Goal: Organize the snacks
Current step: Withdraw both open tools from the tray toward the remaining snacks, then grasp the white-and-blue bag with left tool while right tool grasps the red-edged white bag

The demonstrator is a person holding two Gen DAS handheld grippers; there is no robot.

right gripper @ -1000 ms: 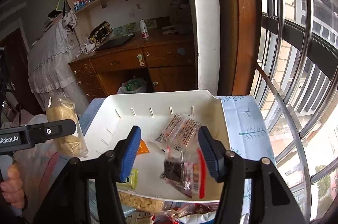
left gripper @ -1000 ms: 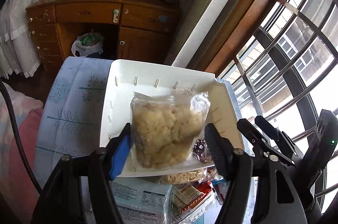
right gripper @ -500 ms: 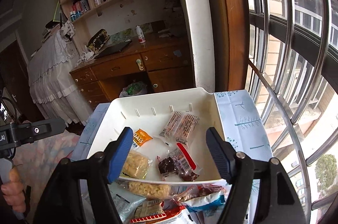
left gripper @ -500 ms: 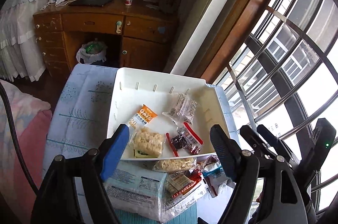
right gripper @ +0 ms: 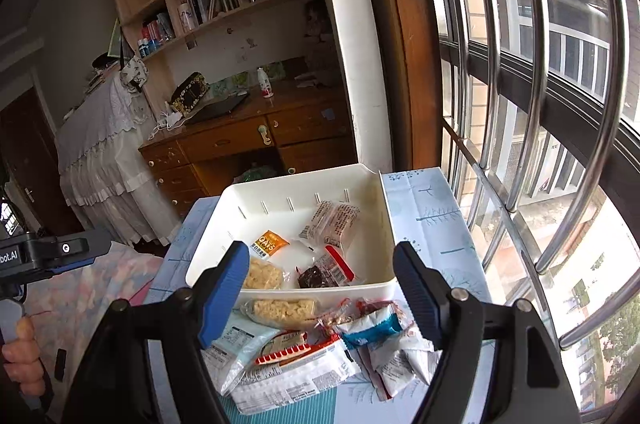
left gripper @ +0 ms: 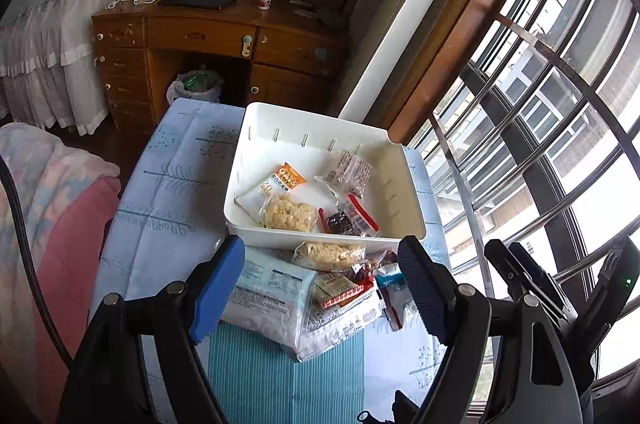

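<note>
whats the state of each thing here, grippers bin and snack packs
left gripper: open, empty
right gripper: open, empty
white plastic bin: upright, part filled
orange oats packet: lying in bin
pale crumbly rice-crisp pack: lying in bin
pile of snack packets: outside bin, on tablecloth

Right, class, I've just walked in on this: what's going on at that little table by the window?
A person with a gripper in each hand is sorting snacks into a white bin. Both the left gripper and the right gripper are open and empty, held above the table. Four packets lie in the bin, among them an orange oat packet and a rice cracker pack. A pile of packets in front of the bin is not yet sorted.
</note>
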